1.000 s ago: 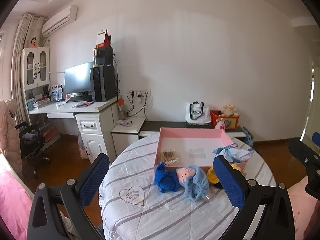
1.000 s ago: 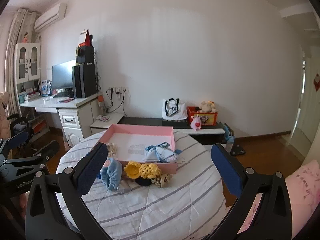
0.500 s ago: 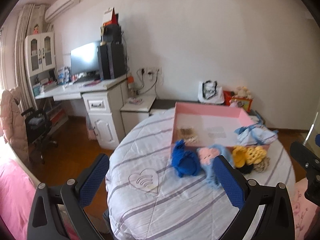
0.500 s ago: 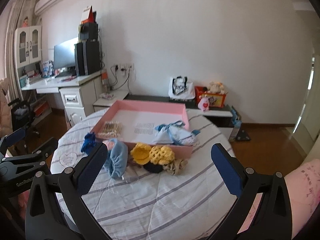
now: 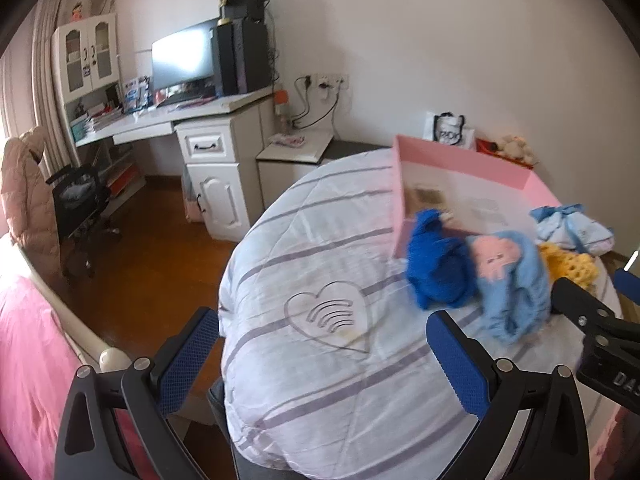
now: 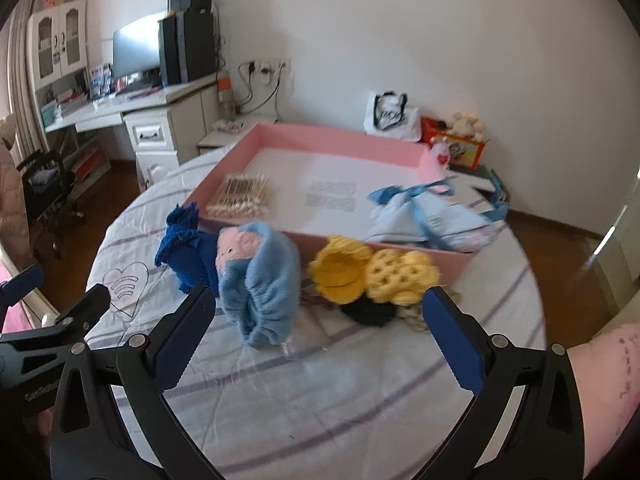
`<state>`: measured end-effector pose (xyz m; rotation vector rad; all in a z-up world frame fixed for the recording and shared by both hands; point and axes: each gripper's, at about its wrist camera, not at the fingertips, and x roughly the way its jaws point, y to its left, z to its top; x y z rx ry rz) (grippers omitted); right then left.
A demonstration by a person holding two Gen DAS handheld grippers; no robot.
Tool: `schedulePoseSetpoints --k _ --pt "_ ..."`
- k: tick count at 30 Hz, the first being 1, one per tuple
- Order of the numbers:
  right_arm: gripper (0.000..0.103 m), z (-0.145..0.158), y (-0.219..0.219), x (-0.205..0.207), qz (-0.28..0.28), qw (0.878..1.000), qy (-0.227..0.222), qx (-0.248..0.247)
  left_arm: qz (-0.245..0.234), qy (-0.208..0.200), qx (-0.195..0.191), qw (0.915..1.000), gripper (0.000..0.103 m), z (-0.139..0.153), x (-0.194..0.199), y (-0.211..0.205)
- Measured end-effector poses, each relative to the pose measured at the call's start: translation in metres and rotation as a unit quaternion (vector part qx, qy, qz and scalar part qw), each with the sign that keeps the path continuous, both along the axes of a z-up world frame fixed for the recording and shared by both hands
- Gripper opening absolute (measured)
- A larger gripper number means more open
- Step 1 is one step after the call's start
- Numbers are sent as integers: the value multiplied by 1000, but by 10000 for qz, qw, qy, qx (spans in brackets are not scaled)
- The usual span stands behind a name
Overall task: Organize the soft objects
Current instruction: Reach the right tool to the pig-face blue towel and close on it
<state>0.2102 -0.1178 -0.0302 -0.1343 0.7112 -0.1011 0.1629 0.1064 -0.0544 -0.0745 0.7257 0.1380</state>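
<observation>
Bedroom; round table [image 6: 360, 380] under striped white cover. On it, against near wall of pink tray [image 6: 340, 136]: dark blue knit [image 6: 188, 252], light blue cap [image 6: 264, 280] with pink face, yellow crochet pieces [image 6: 372, 272], a black item [image 6: 368, 312] below them. Pale blue bundle [image 6: 432, 216] draped over tray's near right corner; cotton swabs [image 6: 244, 196] in tray's near left corner. Right gripper [image 6: 316, 344] spread wide above near edge, holding nothing. Left gripper [image 5: 324, 364] likewise wide, empty, over left edge by heart print [image 5: 328, 316].
</observation>
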Motion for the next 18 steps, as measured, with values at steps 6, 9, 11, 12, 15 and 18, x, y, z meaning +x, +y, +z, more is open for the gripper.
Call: schedulePoseSetpoints --k 6,9,11,12,15,18 --pt "103 -20 17 27 52 9996 245 -120 168 172 -65 9997 103 -19 13 24" --pt "103 -30 26 37 101 9990 346 -254 241 232 -63 9994 103 -25 16 33" --pt "103 -36 32 43 147 9984 437 -323 273 282 -40 9992 103 -31 19 38" --pt "102 -39 34 46 157 9981 484 -353 262 301 -29 9992 103 -33 20 40" --pt "90 -47 39 50 139 9972 583 -444 302 375 -29 9988 103 -40 22 47" --pt "64 -50 39 48 169 9969 638 -436 342 418 -50 9985 103 -42 22 52"
